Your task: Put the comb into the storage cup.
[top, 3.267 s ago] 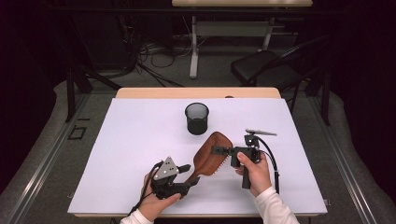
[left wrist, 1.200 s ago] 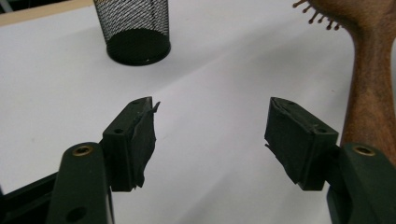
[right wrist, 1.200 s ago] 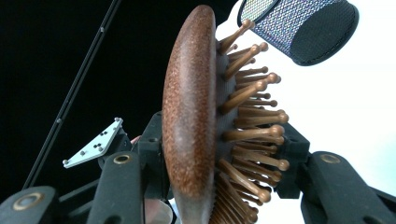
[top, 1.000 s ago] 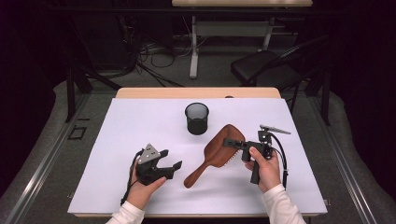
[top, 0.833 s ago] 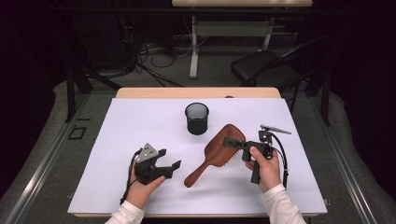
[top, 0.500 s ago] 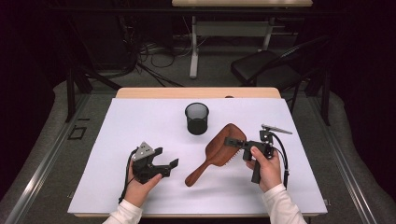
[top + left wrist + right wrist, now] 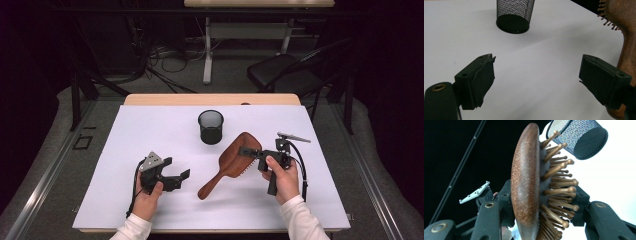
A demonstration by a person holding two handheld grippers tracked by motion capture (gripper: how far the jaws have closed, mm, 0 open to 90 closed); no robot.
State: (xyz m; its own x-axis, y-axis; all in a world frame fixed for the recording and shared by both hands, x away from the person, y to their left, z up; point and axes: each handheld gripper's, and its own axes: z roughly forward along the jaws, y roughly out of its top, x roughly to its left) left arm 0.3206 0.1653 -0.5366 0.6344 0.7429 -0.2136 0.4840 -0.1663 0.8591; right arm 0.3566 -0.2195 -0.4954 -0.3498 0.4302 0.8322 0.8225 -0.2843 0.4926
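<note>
Since the earlier frames your left gripper [image 7: 181, 177] has let go of the hairbrush [image 7: 231, 161] handle and pulled back toward the table's left; its jaws have just been opening, w/ nothing between them. Handover looks done, so the brush now hangs on your right hand alone.

High view: your right gripper [image 7: 248, 151] is clamped on the brush head, handle sloping down toward you, its tip at or near the table [image 7: 310, 200]; can't tell if it touches. Mesh cup [image 7: 210, 126] stands upright just beyond the brush head, apart from it. Probably the drop target; nothing between them.

Left gripper view: jaws spread wide over bare table, empty. Cup [image 7: 513, 14] ahead, brush handle [image 7: 627, 50] just beside the right-hand jaw, so mind you don't knock it.

Right gripper view: jaws pinch the brush [image 7: 527, 182] across back and bristle side, bristles toward the cup [image 7: 580, 137]. Left gripper's grey plate [image 7: 475, 192] shows behind.
</note>
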